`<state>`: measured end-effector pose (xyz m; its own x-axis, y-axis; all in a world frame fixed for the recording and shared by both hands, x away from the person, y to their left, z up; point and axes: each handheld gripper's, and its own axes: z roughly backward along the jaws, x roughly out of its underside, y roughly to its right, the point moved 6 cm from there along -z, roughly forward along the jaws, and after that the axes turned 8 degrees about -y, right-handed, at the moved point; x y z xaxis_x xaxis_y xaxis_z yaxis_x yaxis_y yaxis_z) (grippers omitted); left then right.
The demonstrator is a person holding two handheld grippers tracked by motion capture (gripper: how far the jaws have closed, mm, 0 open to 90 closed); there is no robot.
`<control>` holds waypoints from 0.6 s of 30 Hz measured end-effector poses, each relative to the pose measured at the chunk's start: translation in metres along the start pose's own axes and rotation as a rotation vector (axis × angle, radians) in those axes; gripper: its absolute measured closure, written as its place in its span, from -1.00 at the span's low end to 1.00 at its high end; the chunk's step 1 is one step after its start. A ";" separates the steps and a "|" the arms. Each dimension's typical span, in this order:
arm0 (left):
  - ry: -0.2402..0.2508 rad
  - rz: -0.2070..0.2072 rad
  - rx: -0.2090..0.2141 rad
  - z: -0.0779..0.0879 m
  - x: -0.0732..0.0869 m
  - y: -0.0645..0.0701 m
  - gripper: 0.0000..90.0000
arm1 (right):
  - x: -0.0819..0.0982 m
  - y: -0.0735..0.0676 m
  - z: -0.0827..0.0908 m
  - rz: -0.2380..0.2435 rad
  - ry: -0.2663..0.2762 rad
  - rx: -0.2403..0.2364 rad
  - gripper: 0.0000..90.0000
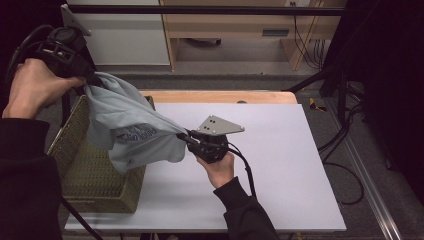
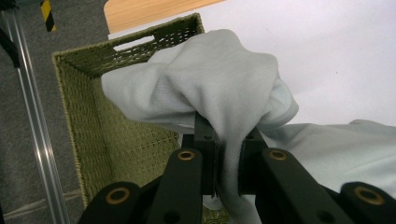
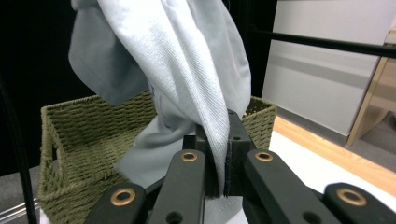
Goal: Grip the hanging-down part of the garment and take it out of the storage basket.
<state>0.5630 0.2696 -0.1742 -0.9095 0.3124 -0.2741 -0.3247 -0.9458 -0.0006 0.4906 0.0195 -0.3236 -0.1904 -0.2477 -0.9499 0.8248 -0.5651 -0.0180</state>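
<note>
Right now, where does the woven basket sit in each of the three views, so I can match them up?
High view: the woven basket stands at the table's left edge, under the pale grey shirt.
Left gripper view: it is at left and centre, its inside visible behind the shirt.
Right gripper view: it runs across the lower half, behind the hanging shirt.
Shared landmark: the shirt, clamped by the left gripper and right gripper.

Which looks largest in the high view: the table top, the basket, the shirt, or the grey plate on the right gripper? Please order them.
1. Table top.
2 and 3. Basket and shirt look alike; the shirt hangs nearer the camera and hides part of the basket, so I do not rank them.
4. Grey plate.
</note>
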 end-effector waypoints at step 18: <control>0.023 -0.034 0.031 0.003 -0.006 0.016 0.82 | -0.044 0.013 0.050 0.013 0.163 0.115 0.97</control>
<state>0.5624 0.2533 -0.1702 -0.8920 0.3415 -0.2962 -0.3632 -0.9315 0.0197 0.4832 -0.0165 -0.2661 -0.0835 -0.1306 -0.9879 0.7586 -0.6512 0.0220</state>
